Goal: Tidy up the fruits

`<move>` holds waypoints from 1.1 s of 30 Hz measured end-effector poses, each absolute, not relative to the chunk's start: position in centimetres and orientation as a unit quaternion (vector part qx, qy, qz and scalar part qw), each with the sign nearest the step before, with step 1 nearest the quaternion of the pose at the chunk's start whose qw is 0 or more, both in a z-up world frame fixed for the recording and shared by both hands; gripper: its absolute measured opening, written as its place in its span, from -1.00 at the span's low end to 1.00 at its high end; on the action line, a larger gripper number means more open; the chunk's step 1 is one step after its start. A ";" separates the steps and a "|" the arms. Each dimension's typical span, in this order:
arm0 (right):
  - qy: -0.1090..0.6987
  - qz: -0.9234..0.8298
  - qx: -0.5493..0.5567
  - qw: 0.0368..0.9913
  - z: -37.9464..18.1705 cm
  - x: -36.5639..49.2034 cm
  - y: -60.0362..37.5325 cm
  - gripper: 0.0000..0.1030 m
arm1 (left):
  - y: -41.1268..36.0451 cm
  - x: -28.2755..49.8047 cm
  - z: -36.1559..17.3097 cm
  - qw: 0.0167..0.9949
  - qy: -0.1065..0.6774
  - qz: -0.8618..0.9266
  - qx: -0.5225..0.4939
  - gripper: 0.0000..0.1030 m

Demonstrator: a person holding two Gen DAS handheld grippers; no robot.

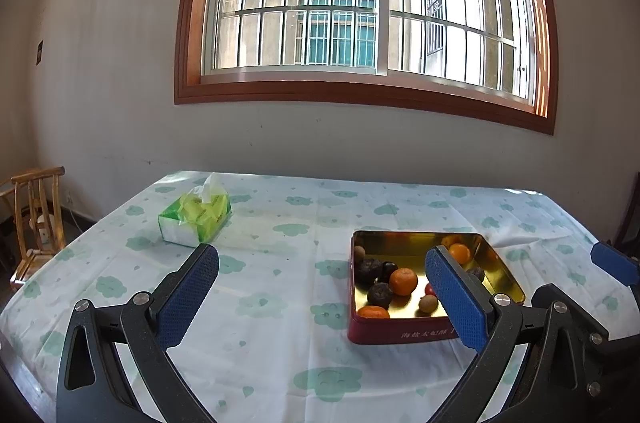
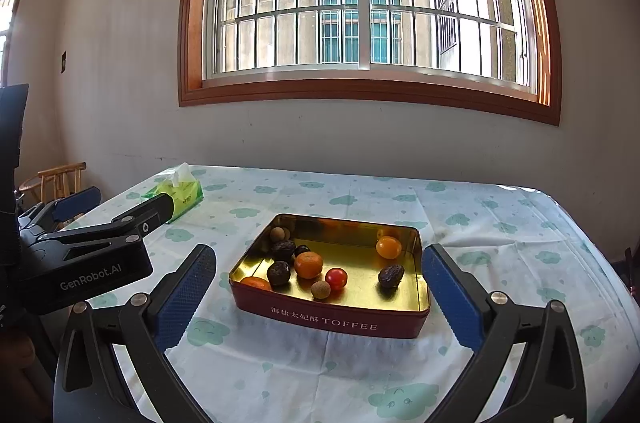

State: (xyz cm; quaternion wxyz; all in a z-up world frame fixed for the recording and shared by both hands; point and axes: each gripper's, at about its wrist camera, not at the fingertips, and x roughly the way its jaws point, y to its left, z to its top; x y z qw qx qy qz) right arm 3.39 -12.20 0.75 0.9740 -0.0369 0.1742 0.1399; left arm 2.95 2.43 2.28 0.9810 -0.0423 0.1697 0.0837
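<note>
1. Plainly, the left gripper [image 1: 322,265] hangs above the table with its two blue-padded fingers [image 1: 188,297] spread wide and nothing between them; in the right wrist view its black body comes in from the left edge, well short of the tin.
2. The right gripper [image 2: 318,265] is likewise spread wide and empty, its blue pads framing the tin from the near side without touching it.
3. The red rectangular metal tin with a gold interior [image 2: 332,317] sits on the white tablecloth with pale green cloud prints [image 2: 304,375], and all the fruit lies inside it.
4. In the tin: a mandarin orange [image 2: 308,264] near the middle, a second orange fruit [image 2: 388,247] toward the far right corner, a small red tomato [image 2: 336,278], a tan longan [image 2: 321,290], and several dark wrinkled fruits [image 2: 279,272].
5. In the left wrist view the left gripper's right finger covers part of the tin.
6. A green tissue pack [image 1: 195,219] lies at the far left of the table, well apart from the tin; a wooden chair [image 1: 36,219] stands beyond the table's left edge.
7. The tin's front reads "TOFFEE" after Chinese characters; the left gripper's body reads "GenRobot.AI".
</note>
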 end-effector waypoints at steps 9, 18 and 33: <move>0.175 0.141 -0.037 0.974 0.9 3.0 -12.0 0.99 | 2.5 2.5 2.2 0.981 0.171 0.085 -0.041 0.99; 0.177 0.142 -0.037 0.973 0.9 3.0 -12.0 0.99 | 2.5 2.5 2.2 0.981 0.171 0.086 -0.041 0.99; 0.186 0.143 -0.035 0.971 0.4 3.4 -12.1 0.99 | 2.4 2.4 1.7 0.980 0.178 0.084 -0.040 0.99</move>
